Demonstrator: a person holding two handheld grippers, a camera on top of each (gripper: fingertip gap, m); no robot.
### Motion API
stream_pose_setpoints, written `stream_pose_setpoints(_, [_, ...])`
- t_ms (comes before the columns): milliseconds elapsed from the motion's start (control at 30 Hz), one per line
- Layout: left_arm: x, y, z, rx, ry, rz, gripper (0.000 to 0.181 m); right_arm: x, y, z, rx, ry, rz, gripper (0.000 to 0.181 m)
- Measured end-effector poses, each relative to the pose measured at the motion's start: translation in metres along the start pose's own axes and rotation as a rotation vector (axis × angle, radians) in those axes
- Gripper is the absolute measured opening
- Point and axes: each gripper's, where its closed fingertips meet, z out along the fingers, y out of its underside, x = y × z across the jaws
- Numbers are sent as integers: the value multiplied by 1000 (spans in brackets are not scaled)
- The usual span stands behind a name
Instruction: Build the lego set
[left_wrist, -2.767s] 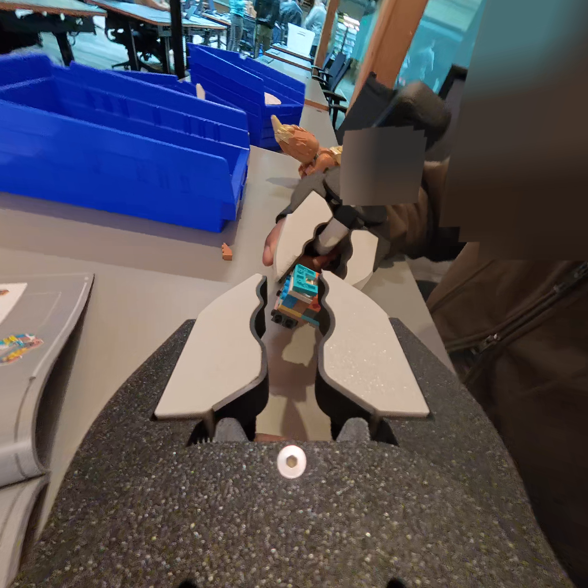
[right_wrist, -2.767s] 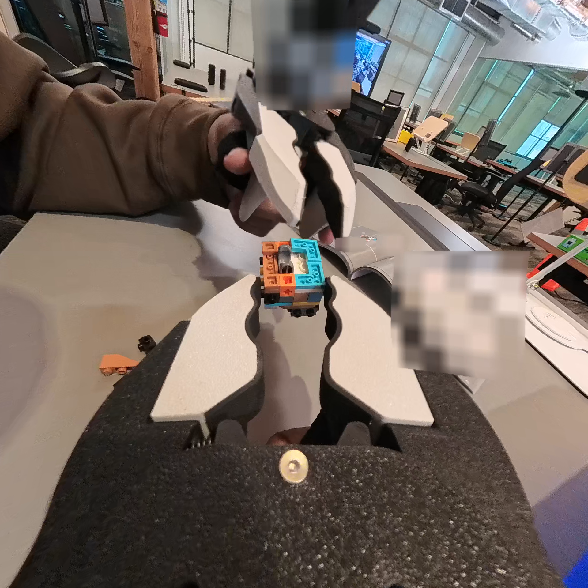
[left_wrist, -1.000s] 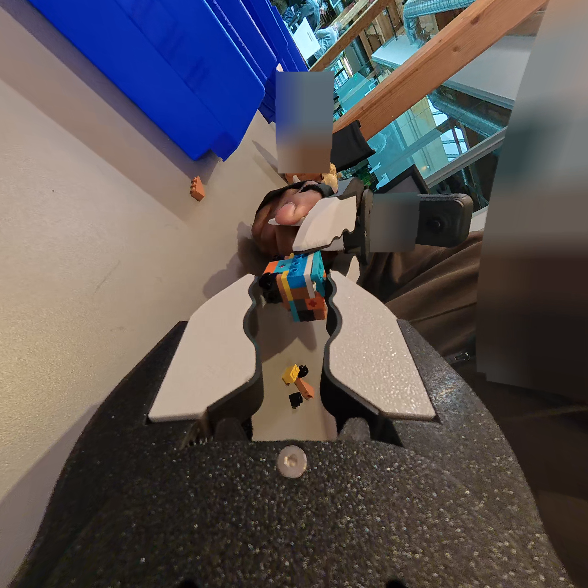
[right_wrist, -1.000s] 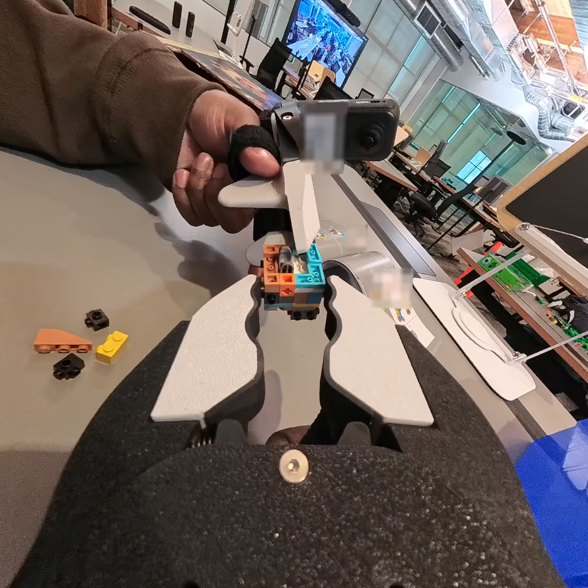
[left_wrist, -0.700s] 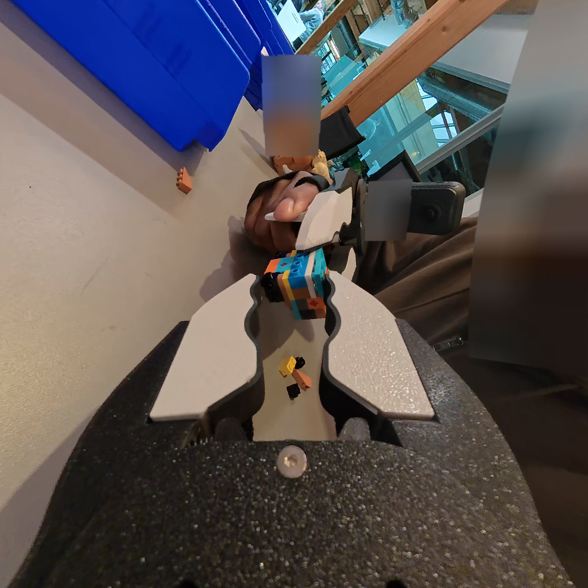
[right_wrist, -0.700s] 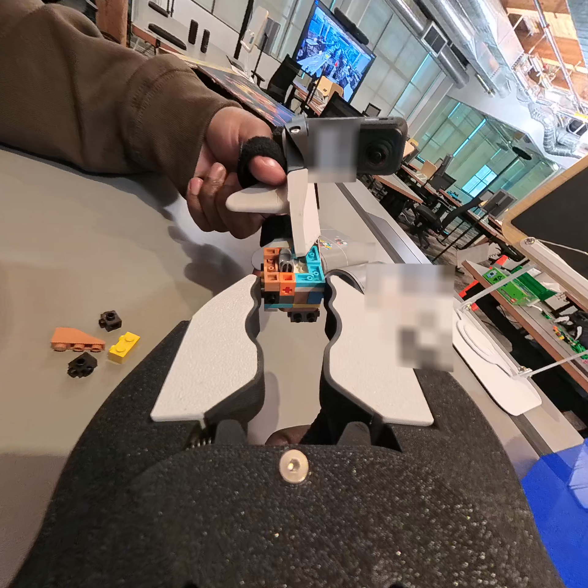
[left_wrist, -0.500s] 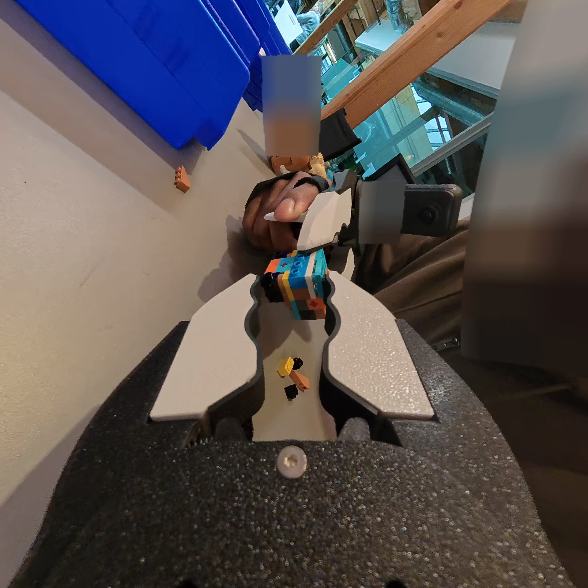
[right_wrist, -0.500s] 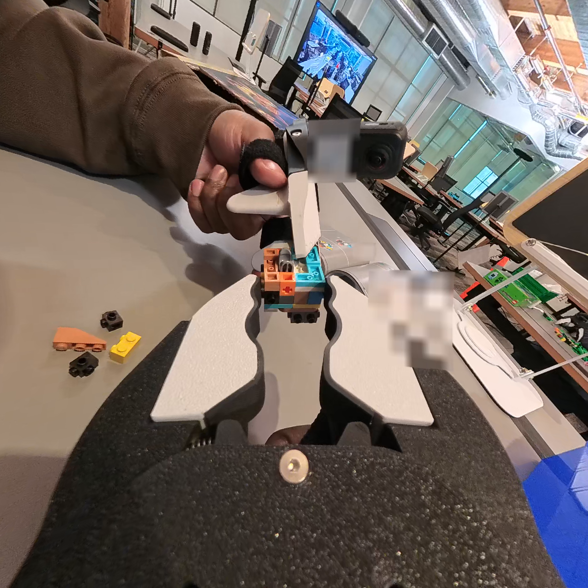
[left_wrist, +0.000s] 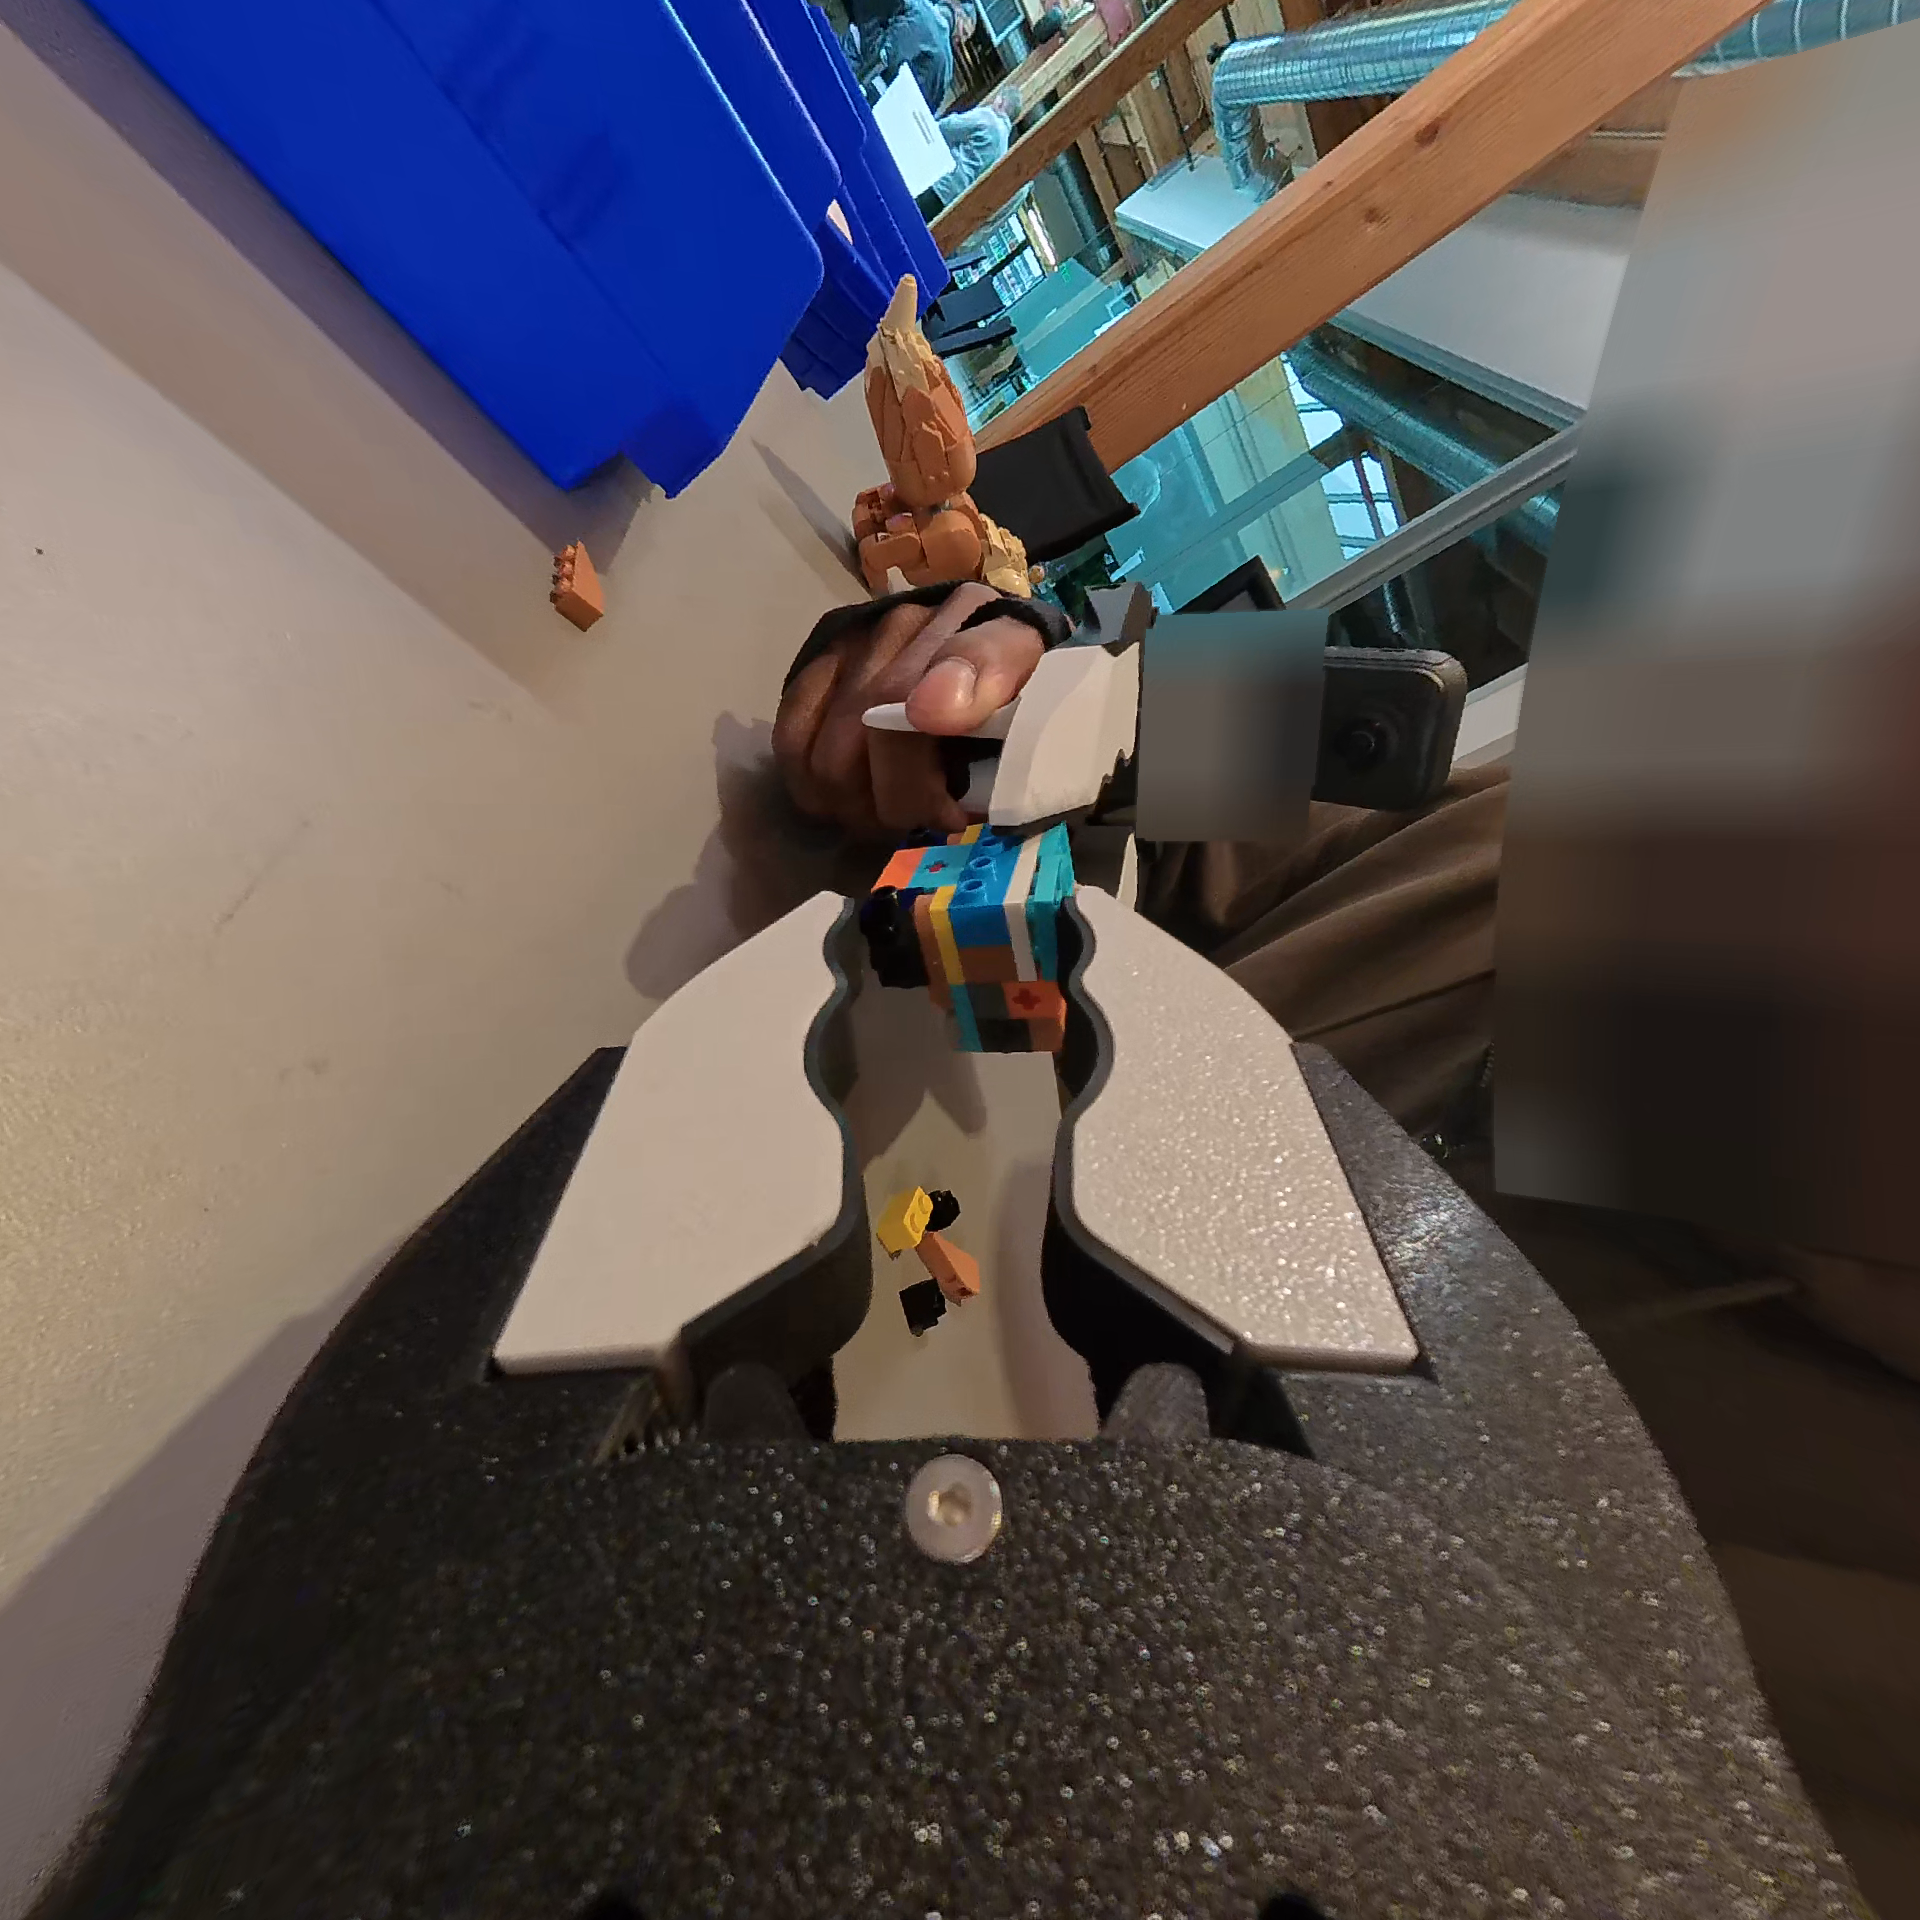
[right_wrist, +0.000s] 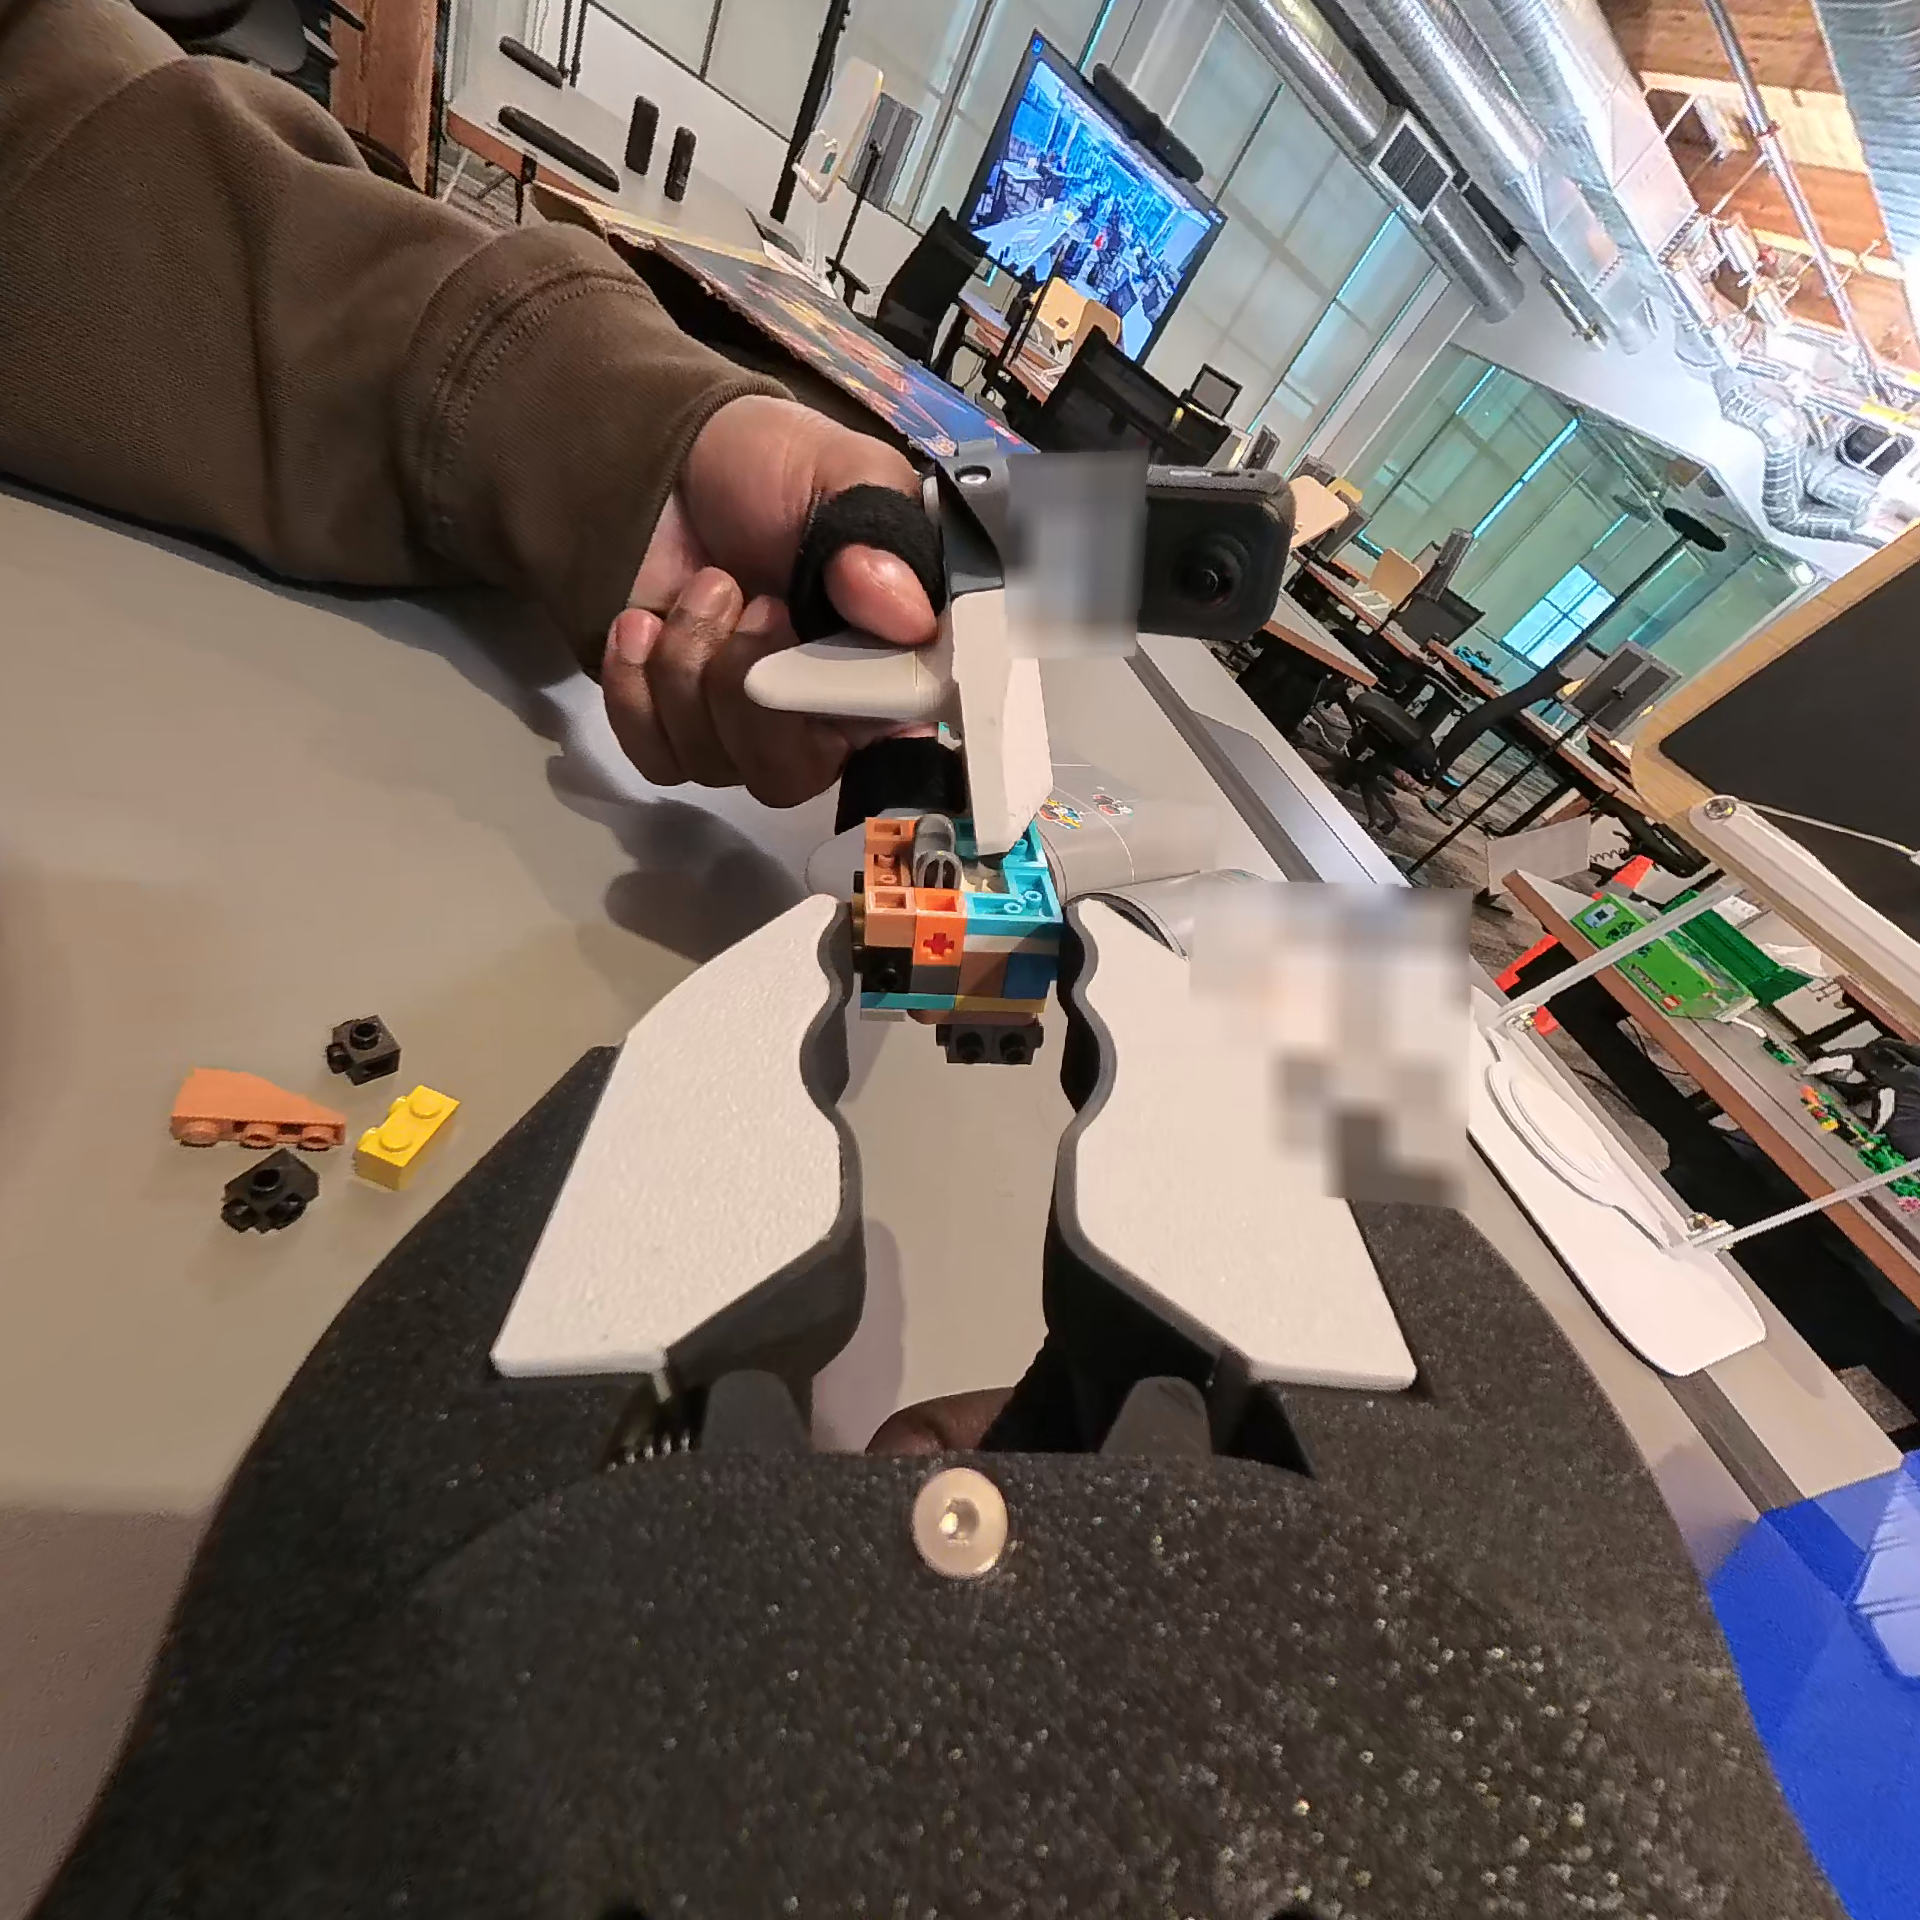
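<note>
A small block of lego bricks in teal, orange, blue and yellow is held above the grey table. My left gripper is shut on its sides. My right gripper is shut on the same block from another side. In the right wrist view the left gripper's fingers come down onto the block's top. Loose pieces lie on the table below: an orange wedge, a yellow brick and two black pieces.
Blue bins stand along the table's far side, with a small orange brick and a brown brick figure near them. An open booklet and a white plate lie beyond the block. My left and right fingertips are right by each other.
Since 2.8 s ago both grippers have tilted and turned with the block held between them, bringing the loose pieces into view. Over the last second only a slight drift shows.
</note>
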Motion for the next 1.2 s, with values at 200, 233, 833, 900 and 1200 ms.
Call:
stream_pose_setpoints(200, [2,-1,1,13,19,-18,36,1,-3,-1,16,2,6,37])
stream_pose_setpoints(233, [2,-1,1,17,24,-22,35,1,-3,-1,18,3,6,37])
stream_pose_setpoints(833, [5,-8,4,53,20,48,36,6,-5,-4,30,33,-44,37])
stream_pose_setpoints(900, [6,-9,4,60,18,81,36,7,-6,-4,37,50,-66,38])
stream_pose_setpoints(1200, [12,-12,5,85,54,101,36,7,-10,-5,41,86,-133,38])
